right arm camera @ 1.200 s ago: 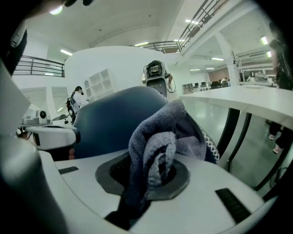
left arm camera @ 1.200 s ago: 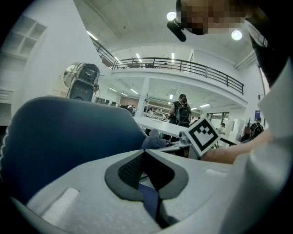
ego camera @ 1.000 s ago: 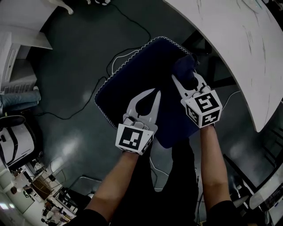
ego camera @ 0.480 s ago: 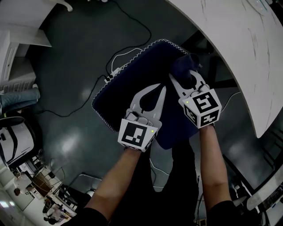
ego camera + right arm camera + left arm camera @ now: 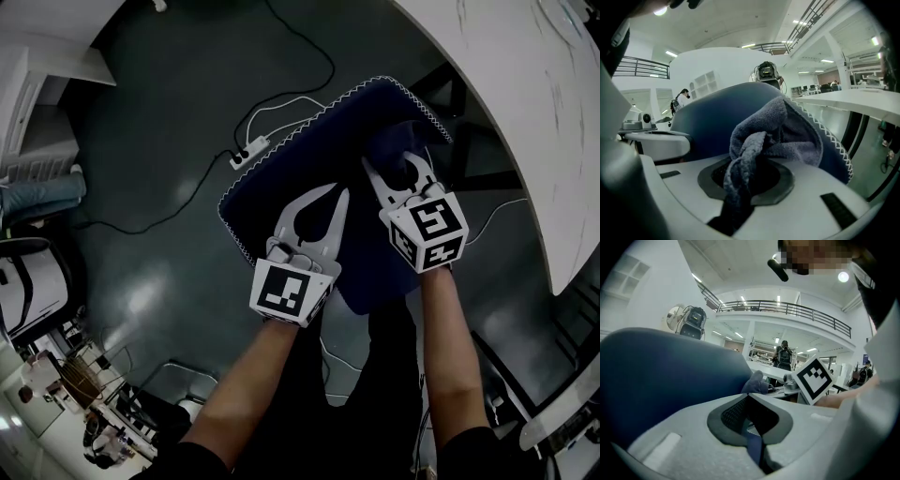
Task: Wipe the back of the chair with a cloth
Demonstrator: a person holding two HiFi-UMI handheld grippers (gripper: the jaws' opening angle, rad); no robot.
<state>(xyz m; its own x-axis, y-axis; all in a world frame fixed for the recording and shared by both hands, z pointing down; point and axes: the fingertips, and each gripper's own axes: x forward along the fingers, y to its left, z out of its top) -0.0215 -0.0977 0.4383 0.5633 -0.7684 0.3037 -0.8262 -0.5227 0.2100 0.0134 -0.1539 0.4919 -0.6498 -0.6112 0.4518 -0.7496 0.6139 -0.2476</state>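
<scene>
Your right claw (image 5: 398,164) is pinching the cloth (image 5: 757,138) against the chair back (image 5: 286,164), while your left claw (image 5: 338,191) is sitting closed and empty alongside.

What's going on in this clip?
A person holds a gripper in each hand over a dark blue chair back. The right gripper is shut on a grey cloth, which lies against the padding near its white-stitched edge. The left gripper is shut with nothing in it and sits over the chair back beside the right one.
</scene>
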